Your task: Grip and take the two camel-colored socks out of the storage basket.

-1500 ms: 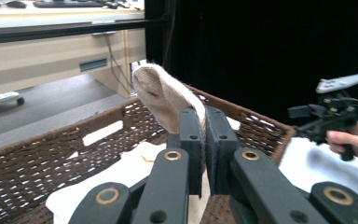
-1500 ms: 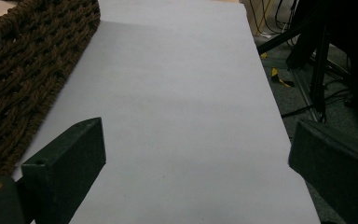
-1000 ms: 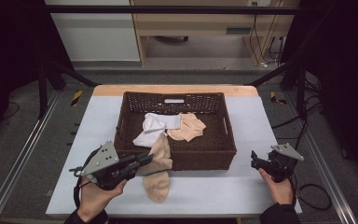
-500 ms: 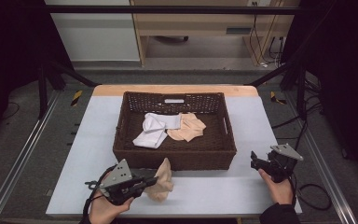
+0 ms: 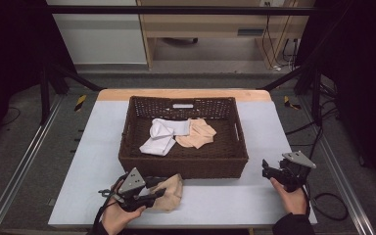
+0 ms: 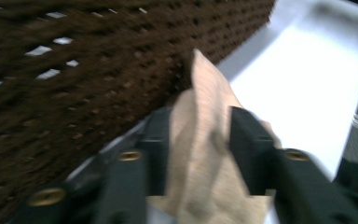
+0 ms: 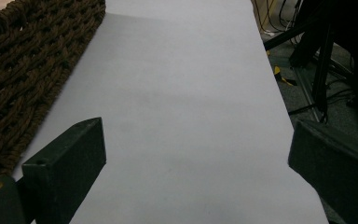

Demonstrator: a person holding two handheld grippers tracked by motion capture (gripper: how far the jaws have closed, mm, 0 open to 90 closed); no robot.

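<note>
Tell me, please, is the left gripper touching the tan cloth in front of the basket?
Touching: in the left gripper view, the tan cloth sits pinched between the left gripper's two black jaws.

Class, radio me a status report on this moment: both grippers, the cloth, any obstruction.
Left gripper shut on beige cloth, down on table before basket. Right gripper open, idle over bare table. White cloth in basket. No obstruction seen.

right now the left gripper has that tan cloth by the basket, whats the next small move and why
Probably lower it a little and open the jaws. The left gripper is shut on the tan cloth, which already sits on the table in front of the basket, outside it.
</note>
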